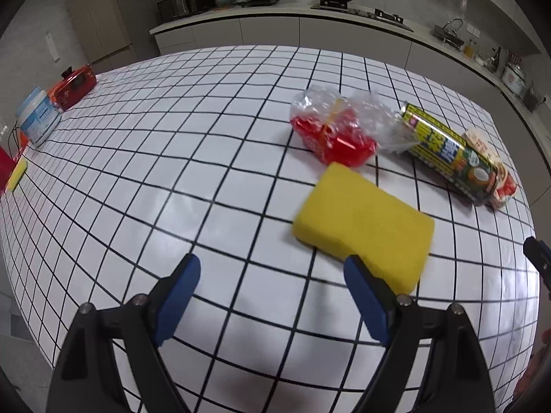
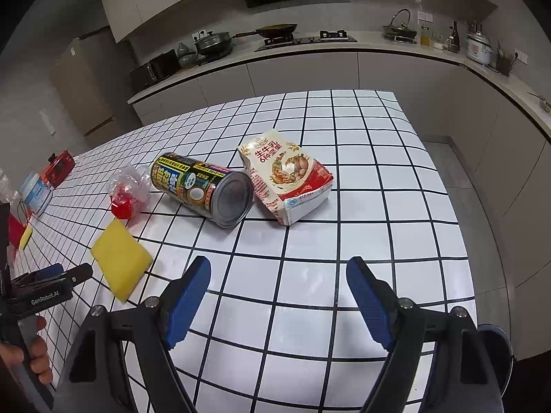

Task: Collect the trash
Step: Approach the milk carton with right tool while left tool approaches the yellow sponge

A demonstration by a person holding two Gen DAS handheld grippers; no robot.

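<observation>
Both grippers, left [image 1: 272,275] and right [image 2: 279,275], stand wide and empty over the tiled table [image 2: 378,206]. Risk: my left jaws close on the yellow sponge [image 1: 361,227] instead of the crumpled wrapper [image 1: 330,130] beyond, or the can [image 2: 203,187] rolls if nudged. Only my right view shows the milk carton [image 2: 289,175] whole, touching the can.

Far behind the grid table [image 2: 378,206] I am seeing a counter [image 2: 378,46] that is carrying a lidded pot [image 2: 213,43], a pan [image 2: 275,29] on the stove [image 2: 306,38] and a rice cooker [image 2: 478,48]. On the table's left edge a white jar [image 1: 38,117] is standing just beside a red tin [image 1: 74,86].
</observation>
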